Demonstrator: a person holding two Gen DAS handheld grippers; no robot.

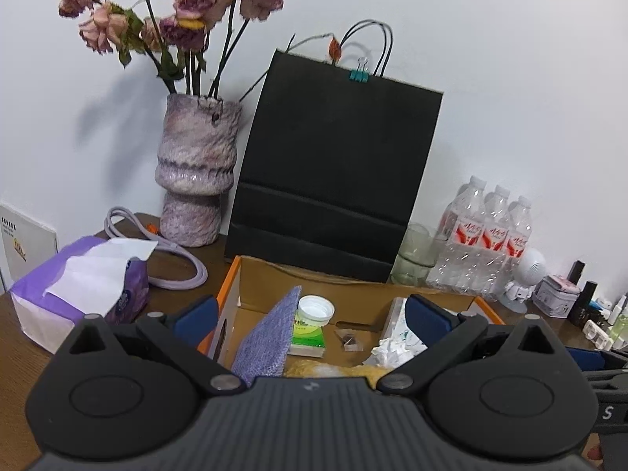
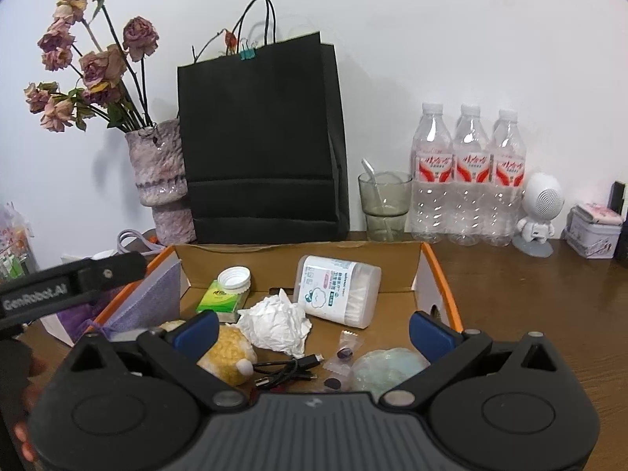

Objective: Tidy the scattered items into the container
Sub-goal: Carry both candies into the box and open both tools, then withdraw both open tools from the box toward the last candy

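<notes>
An open cardboard box [image 2: 435,271] with orange edges sits on the wooden table. Inside lie a cotton-swab tub [image 2: 337,290], a crumpled white tissue [image 2: 274,324], a green packet [image 2: 219,298] with a white cap [image 2: 234,278] on it, a yellow plush [image 2: 229,349], a black cable [image 2: 286,371], a pale green pouch [image 2: 386,367] and a purple cloth [image 1: 267,337]. My right gripper [image 2: 312,331] hangs open over the box's near half, holding nothing. My left gripper [image 1: 310,316] stands open above the box's [image 1: 235,274] left side, also holding nothing.
A black paper bag [image 2: 263,145] and a vase of dried roses [image 2: 161,172] stand behind the box. A glass [image 2: 384,206], three water bottles [image 2: 469,172], a white figurine [image 2: 539,212] and a tin [image 2: 594,231] line the wall at right. A purple tissue pack [image 1: 78,286] lies left.
</notes>
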